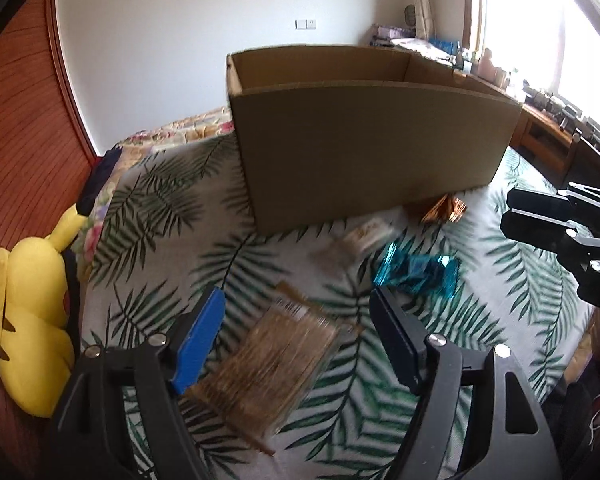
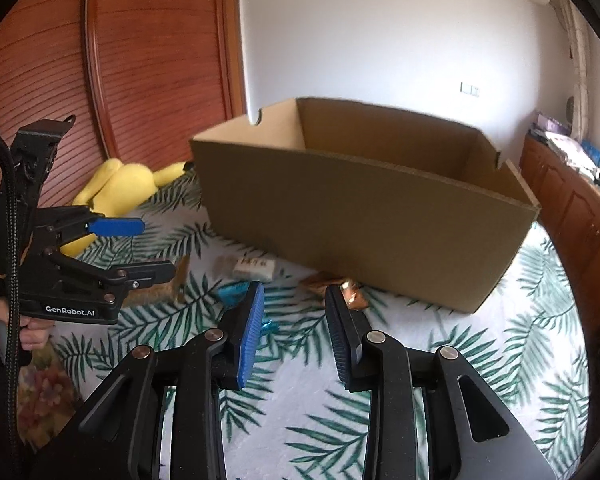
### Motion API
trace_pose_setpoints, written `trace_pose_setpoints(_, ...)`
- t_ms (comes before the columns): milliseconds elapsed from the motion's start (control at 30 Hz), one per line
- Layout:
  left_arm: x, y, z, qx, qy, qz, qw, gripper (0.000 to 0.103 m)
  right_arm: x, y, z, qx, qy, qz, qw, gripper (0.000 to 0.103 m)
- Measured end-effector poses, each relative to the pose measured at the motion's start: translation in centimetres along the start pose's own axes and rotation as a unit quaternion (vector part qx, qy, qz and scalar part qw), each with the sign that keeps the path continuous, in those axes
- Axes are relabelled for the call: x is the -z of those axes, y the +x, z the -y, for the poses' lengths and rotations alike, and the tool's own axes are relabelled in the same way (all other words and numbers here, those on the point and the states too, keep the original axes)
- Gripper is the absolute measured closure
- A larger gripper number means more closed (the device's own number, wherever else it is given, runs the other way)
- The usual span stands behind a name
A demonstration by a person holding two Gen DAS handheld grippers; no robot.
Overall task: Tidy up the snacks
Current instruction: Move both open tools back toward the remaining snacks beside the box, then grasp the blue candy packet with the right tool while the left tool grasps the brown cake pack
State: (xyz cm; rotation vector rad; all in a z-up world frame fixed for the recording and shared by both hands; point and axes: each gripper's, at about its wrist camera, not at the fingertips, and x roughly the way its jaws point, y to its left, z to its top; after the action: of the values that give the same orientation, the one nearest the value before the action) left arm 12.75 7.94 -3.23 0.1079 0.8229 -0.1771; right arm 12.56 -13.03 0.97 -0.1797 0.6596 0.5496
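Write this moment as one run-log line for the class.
left gripper: open above brown snack pack | right gripper: open, empty | cardboard box: open

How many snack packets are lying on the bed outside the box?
4. A clear pack of brown sticks lies nearest the left claw, a blue foil one beside it, a white one and a gold one by the cardboard box. Others may hide inside.
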Motion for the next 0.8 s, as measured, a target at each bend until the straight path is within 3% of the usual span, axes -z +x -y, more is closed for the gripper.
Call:
trace_pose_setpoints(167, 0.9, 0.9, -1.0, -0.001, -0.001, -0.018, 0.9998, 0.028, 0.5, 1.5, -0.9, -0.004, -0.007, -0.017, 1.000, 0.072)
trace_pose_setpoints(467, 1.8, 2.8, -1.4, -0.002, 0.010, -0.042, 0.9991, 0.027, 0.5, 4.5, -1.7, -0.014, -0.009, -0.047, 0.999, 0.057)
trace_pose_setpoints(800, 2.3, 3.1, -2.3, 0.014, -0.012, -0.028, 0.9994, 0.023, 0.2, 7.2, -2.8, -0.025, -0.022, -0.075, 0.997, 0.051)
